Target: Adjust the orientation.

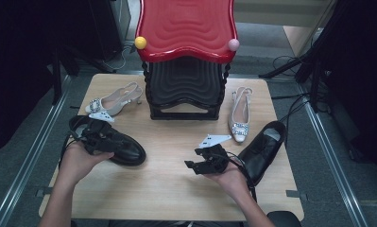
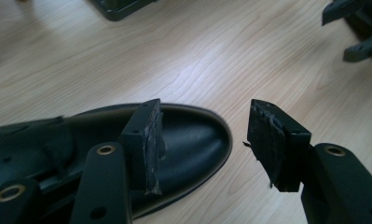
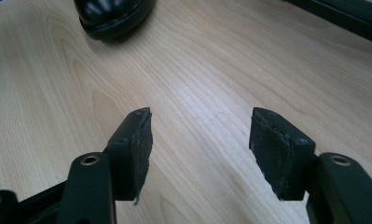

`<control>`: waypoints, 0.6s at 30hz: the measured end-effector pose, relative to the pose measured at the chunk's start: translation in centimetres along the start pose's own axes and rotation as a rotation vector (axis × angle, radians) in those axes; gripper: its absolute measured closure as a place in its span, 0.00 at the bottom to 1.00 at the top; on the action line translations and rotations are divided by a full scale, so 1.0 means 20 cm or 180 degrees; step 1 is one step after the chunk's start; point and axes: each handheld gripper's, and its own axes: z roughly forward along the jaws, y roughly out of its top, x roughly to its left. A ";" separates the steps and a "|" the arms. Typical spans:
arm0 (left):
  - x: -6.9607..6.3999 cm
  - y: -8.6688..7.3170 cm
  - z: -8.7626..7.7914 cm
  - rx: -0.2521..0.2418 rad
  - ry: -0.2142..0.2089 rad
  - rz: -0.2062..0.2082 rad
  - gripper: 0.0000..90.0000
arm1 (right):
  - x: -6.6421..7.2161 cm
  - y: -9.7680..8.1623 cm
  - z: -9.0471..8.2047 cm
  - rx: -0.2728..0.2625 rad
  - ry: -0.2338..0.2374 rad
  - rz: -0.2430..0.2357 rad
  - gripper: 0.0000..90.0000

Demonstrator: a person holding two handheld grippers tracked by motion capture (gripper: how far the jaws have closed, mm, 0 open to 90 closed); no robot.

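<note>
Here, on the table [image 1: 167, 189], the black shoe [image 1: 122, 146] lies at the left, long axis slanting, toe toward the centre-right. Left gripper [image 1: 114, 143] hovers over it, jaws wide, nothing gripped; the left gripper view shows one pad [image 2: 151, 140] above the toe cap. Right gripper [image 1: 192, 158], jaws wide and empty, over bare wood; its view shows the toe [image 3: 111, 14] ahead

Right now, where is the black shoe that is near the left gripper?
In the high view the black shoe lies on the left side of the table, under the left gripper, in front of the beige heeled shoe. The gripper's open fingers hover above its toe.
</note>
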 end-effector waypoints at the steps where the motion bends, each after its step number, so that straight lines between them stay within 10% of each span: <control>1: 0.00 -0.01 -0.01 -0.0021 0.0037 -0.0011 0.50 | 0.00 0.01 0.00 -0.0011 0.0010 -0.0006 0.45; 18: 0.15 -0.13 -0.20 -0.0218 0.0219 -0.0313 0.49 | 0.00 0.04 0.09 0.0181 0.0100 -0.0093 0.44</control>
